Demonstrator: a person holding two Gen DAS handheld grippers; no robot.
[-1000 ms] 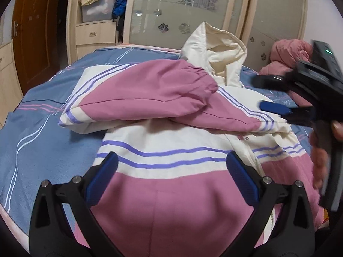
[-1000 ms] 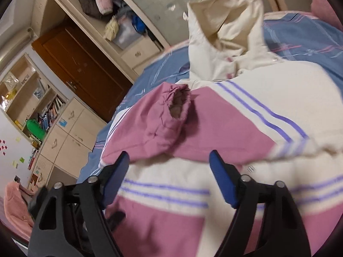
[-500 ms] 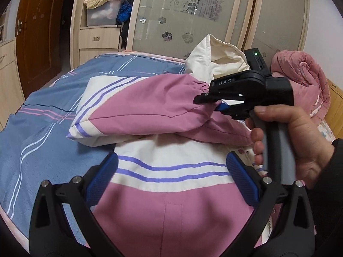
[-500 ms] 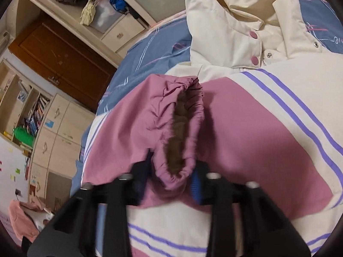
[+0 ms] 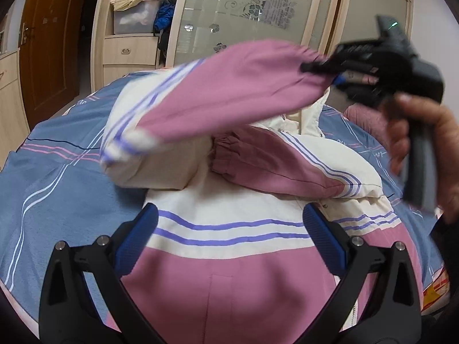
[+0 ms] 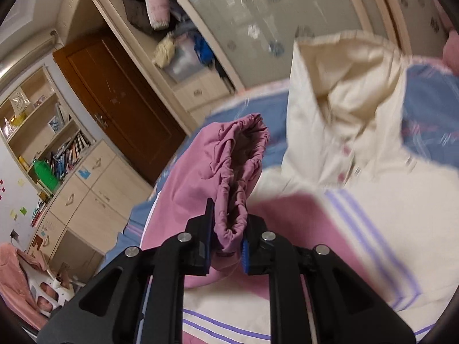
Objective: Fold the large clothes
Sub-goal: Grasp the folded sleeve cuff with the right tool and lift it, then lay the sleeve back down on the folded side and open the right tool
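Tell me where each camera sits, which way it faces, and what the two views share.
Left wrist: sits on the left tongs, held open low over the jacket, facing the wardrobe; the right hand shows.
Right wrist: sits on the right tongs, shut on the sleeve cuff, facing the hood and door; no hand shows.
Shared: jacket, lifted sleeve, bed, wardrobe.

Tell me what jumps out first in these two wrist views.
The pink sleeve lifted off the jacket, held by its elastic cuff in the shut right gripper at the upper right of the left wrist view. Next, the left gripper hangs open and empty over the jacket's striped front. Behind, the cream hood stands up against the blue bedspread.
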